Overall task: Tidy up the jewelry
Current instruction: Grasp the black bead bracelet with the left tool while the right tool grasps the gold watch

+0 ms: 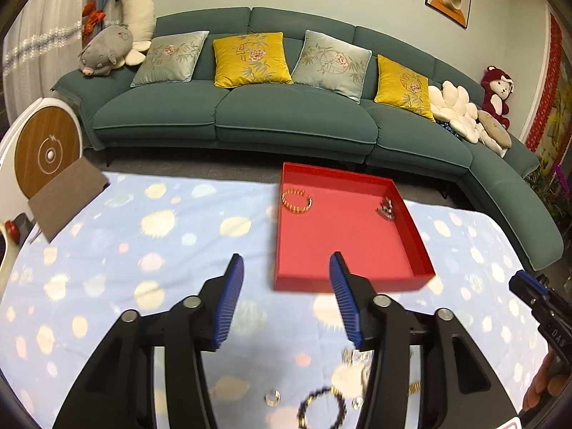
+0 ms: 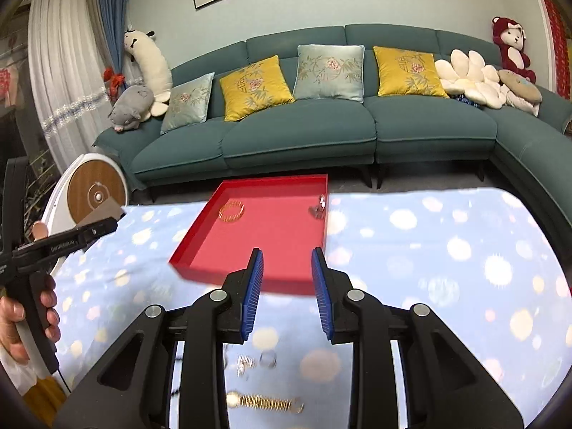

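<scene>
Hovering over the table (image 1: 178, 236) with its spotted blue cloth, both grippers point toward the red tray (image 1: 343, 275) that sits at the far edge, at twelve o'clock from the person. The left gripper (image 1: 286, 296) has its jaws spread wide with nothing between them; the right gripper (image 2: 287, 286) shows a narrower gap, also empty. Two pieces already lie inside the tray: a gold bracelet (image 1: 296, 201) near its far left corner and a silver piece (image 1: 385, 209) toward its far right wall, kept apart, probably so they do not tangle. Unsorted jewelry waits on the cloth close under the grippers, at six o'clock: a dark beaded bracelet (image 1: 321, 405), a silver ring (image 1: 272, 398), and a gold watch (image 2: 264, 402). Empty, parted jaws suit reaching down for the next piece.
</scene>
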Demonstrator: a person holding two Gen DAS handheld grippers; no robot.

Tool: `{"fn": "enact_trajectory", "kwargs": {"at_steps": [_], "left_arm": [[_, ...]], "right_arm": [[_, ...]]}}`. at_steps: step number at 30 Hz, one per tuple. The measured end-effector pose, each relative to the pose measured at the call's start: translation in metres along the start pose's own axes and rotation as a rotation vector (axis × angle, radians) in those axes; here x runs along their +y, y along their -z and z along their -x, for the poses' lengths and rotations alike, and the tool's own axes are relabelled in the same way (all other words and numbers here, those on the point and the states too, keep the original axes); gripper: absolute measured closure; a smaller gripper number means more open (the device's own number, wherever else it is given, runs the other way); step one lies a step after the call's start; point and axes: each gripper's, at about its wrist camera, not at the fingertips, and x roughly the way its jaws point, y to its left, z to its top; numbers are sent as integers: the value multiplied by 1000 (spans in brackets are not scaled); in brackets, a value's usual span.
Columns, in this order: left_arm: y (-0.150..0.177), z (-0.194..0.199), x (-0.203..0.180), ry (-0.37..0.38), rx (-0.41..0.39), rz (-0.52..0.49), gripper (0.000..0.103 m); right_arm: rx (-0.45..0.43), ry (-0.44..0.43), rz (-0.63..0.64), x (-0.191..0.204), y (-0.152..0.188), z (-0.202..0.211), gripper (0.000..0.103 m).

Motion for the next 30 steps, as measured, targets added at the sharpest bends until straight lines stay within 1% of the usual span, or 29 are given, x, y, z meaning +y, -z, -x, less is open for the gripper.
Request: {"fn": "enact_trajectory", "kwargs": {"at_steps": [4, 8, 9, 12, 16, 20, 25, 28, 30], "left_arm": [[42, 10, 7, 28, 54, 42, 49], [82, 5, 8, 38, 115, 66, 48], [89, 2, 6, 39, 127, 65, 48], [109, -7, 3, 44, 162, 43, 48], [131, -17, -4, 36, 192, -15, 48], [140, -28, -4, 38, 219, -24, 48], [154, -43, -4, 33, 273, -29, 48], [159, -49, -8, 20, 277, -42, 48], [160, -49, -12, 19, 264, -60, 48]], "right_arm": [[50, -22, 10, 7, 37, 12, 76], [107, -14, 61, 19, 72, 13, 75], [124, -21, 73, 21, 80, 12, 75], [174, -31, 106, 31, 103, 6, 69], [233, -51, 144, 41, 130, -6, 69], [264, -60, 173, 47, 143, -13, 69], [278, -65, 165, 46, 144, -18, 69], [283, -70, 157, 44, 144, -18, 69], [286, -70, 164, 46, 144, -20, 69]]}}
